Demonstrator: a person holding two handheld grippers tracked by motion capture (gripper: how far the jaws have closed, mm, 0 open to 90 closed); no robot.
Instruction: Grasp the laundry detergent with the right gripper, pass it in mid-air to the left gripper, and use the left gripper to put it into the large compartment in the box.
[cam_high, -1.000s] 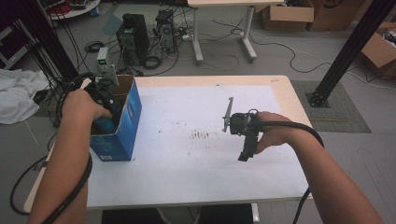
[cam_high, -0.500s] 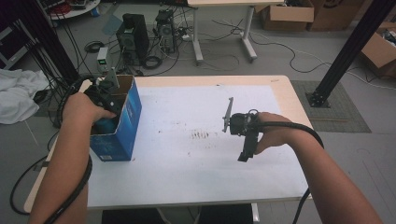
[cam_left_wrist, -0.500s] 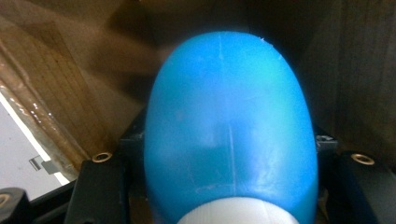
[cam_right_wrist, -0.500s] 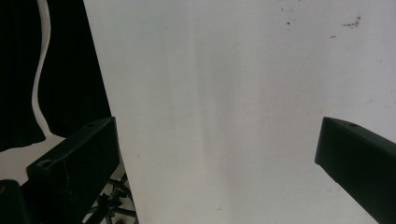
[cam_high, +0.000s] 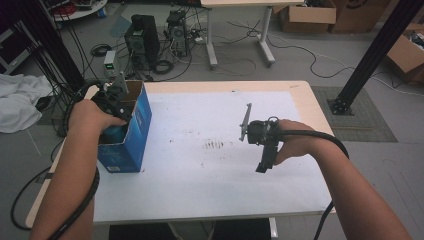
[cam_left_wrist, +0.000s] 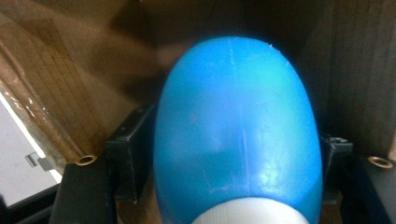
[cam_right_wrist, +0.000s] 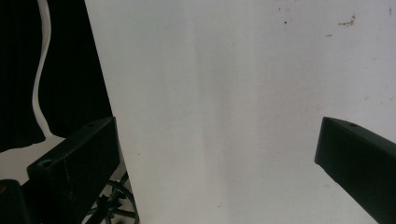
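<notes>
**Blue bottle between the left jaws, inside the carton**

The left gripper (cam_high: 111, 98) is lowered into the open top of a blue cardboard box (cam_high: 131, 136), which stands on the left edge of the table (cam_high: 305, 100). In the left gripper view a blue plastic bottle (cam_left_wrist: 238, 135) with a white cap (cam_left_wrist: 250, 213) sits between the two black jaws, bottom end away from the camera, and the brown inner walls of the box are around it. The jaws have just been opening, and they stand close on both sides of the bottle (whether the pads press on it I cannot tell, because the bottle covers the contact places). In the high view a small part of the blue bottle appears under the left hand (cam_high: 90, 116), inside the box.

The right gripper (cam_high: 263, 150) is held over the white sheet (cam_high: 210, 165) that covers the table, well apart from the box. Its jaws are wide apart with nothing between them; the right gripper view looks down on the bare white sheet and the sheet's edge.
</notes>
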